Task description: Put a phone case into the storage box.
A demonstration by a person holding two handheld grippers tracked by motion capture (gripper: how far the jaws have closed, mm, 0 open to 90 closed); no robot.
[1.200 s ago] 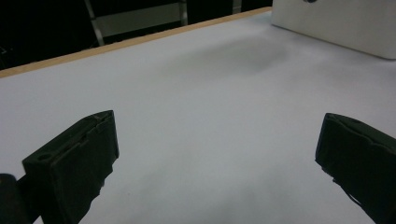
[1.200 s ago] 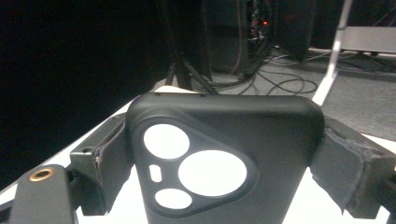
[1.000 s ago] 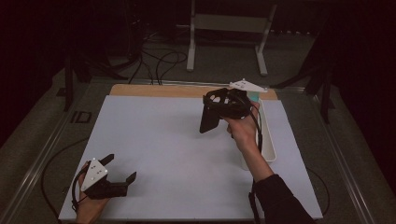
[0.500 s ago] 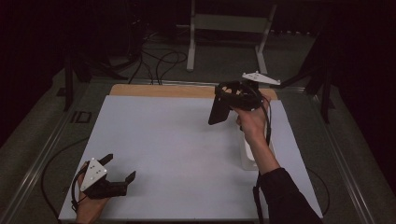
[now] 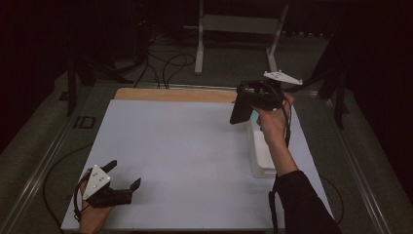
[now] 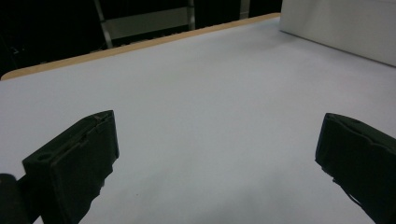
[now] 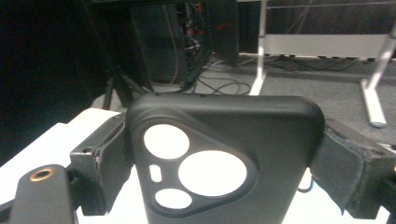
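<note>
My right gripper [image 5: 246, 102] is raised over the table's far right and is shut on a black phone case [image 5: 240, 111], which hangs down from the jaws. In the right gripper view the phone case [image 7: 219, 163] stands between the two jaws with its round camera cut-outs facing me. A white tray [image 5: 262, 157] lies on the white table [image 5: 185, 146] just under and behind that hand. My left gripper [image 5: 124, 176] rests open at the table's near left corner. In the left gripper view its jaws stand wide apart with nothing between them [image 6: 217, 154].
The tray's white wall [image 6: 336, 25] shows at the top right of the left gripper view. A wooden strip [image 5: 175, 95] edges the table's far side. A metal stand [image 5: 238, 34] and cables [image 5: 165, 63] lie on the floor beyond.
My right gripper has carried the phone case to the right and farther back, rising above the tray. The left gripper has stayed put.
</note>
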